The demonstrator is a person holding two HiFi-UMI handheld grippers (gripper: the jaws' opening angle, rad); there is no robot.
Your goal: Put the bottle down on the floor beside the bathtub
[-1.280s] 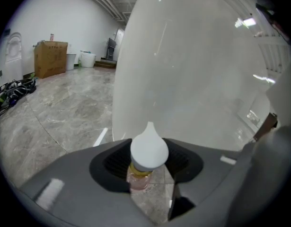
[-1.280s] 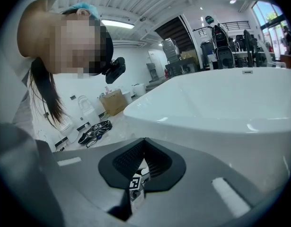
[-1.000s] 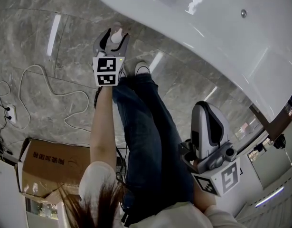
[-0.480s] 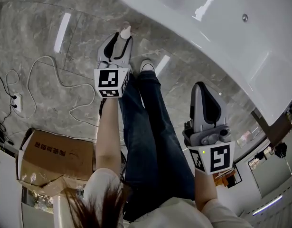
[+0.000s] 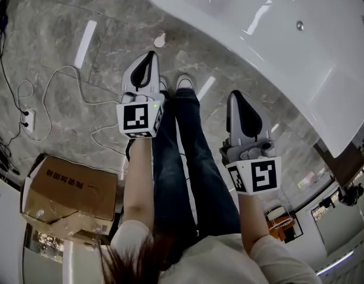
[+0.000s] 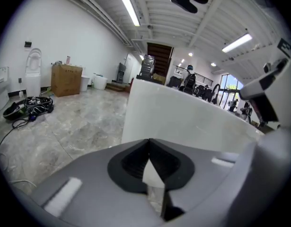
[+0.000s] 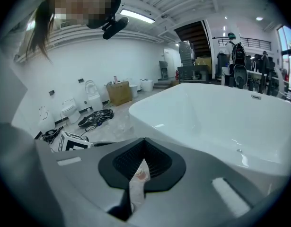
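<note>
A small pale bottle rests on the grey marble floor close beside the white bathtub. My left gripper hangs above and just short of the bottle, apart from it. Its jaws have just been closing and are now shut with nothing between them, as the left gripper view also shows, with the bathtub wall ahead. My right gripper is shut and empty near the tub's side. In the right gripper view the right gripper faces the bathtub's basin.
The person's legs and white shoes stand between the grippers. A cardboard box lies at lower left, with a white cable and power strip on the floor. A toilet and a cable bundle stand further off.
The left gripper was open around the bottle; it has drawn back and risen, and its jaws have shut. The bottle stays on the floor by the tub.
</note>
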